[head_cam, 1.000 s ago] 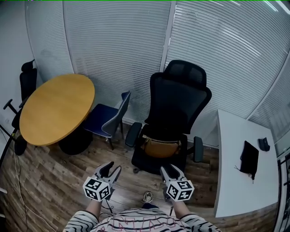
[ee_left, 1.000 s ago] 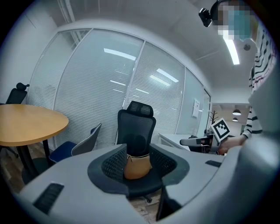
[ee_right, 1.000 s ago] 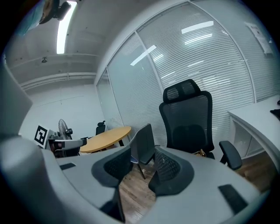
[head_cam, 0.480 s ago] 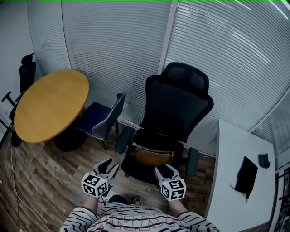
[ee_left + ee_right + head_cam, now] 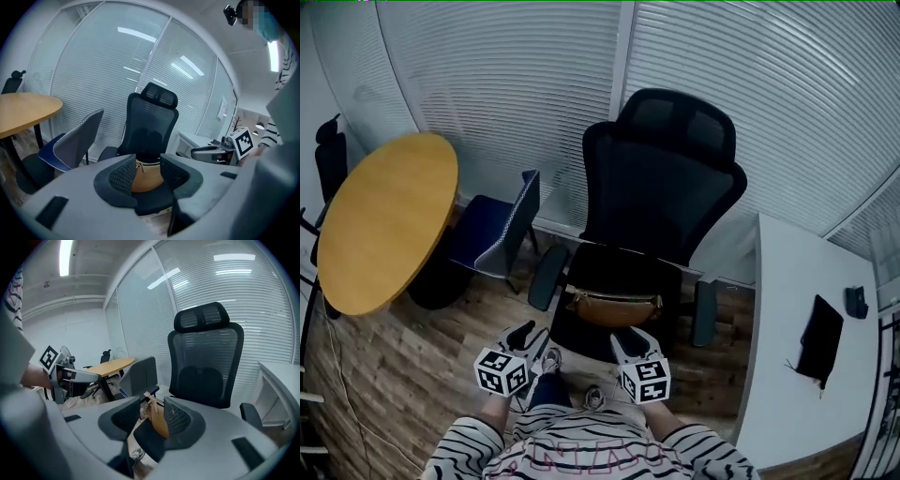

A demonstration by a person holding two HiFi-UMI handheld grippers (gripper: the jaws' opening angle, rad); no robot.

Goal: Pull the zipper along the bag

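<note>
The bag (image 5: 614, 307) lies crosswise on the chair (image 5: 661, 187) seat, ahead of both grippers. The left gripper (image 5: 532, 337) and right gripper (image 5: 633, 339) hold their jaws apart, empty. The right is nearer, just short of the bag.

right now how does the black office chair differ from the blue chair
The black office chair is tall, with headrest and armrests; the blue chair is lower and shows neither. The black office chair carries a tan bag on its seat; the blue chair's seat looks bare. The blue chair stands nearer the round table than the black office chair. Both stand on the wood floor.
</note>
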